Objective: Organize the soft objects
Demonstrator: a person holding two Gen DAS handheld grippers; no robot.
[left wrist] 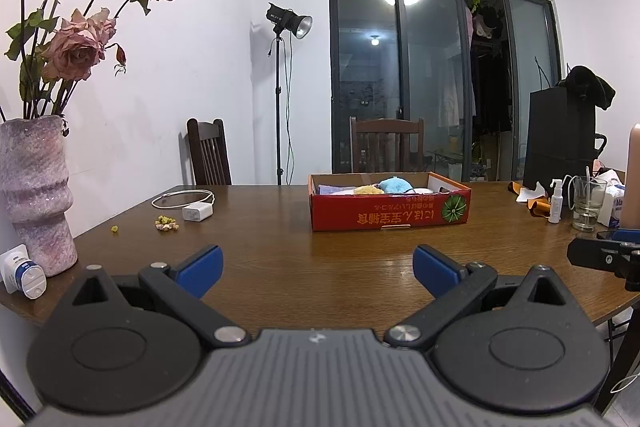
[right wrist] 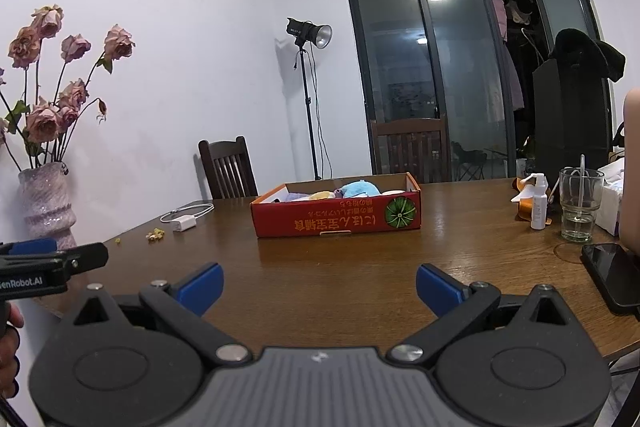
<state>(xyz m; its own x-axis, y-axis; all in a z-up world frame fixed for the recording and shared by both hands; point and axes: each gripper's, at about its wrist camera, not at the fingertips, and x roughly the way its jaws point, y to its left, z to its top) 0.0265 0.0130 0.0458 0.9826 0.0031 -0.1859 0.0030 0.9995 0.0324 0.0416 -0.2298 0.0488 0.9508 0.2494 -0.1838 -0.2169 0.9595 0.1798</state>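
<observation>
The soft objects (right wrist: pixel 352 190), blue, yellow and pale, lie inside the red box (right wrist: pixel 338 221) on the tabletop (right wrist: pixel 360 267); none shows outside it. Both the left gripper (left wrist: pixel 318 267) and right gripper (right wrist: pixel 319 285) hover with jaws spread, holding nothing.

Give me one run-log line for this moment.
left gripper: open, empty | right gripper: open, empty | red box: mid-table, holds blue plush, yellow plush | no contact

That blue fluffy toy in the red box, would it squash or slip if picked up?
The blue fluffy toy looks plush, so it would likely squash and feel light. Its fuzzy surface should resist slipping. Nestled among other soft things in the red box, it seems unlikely to roll.
</observation>
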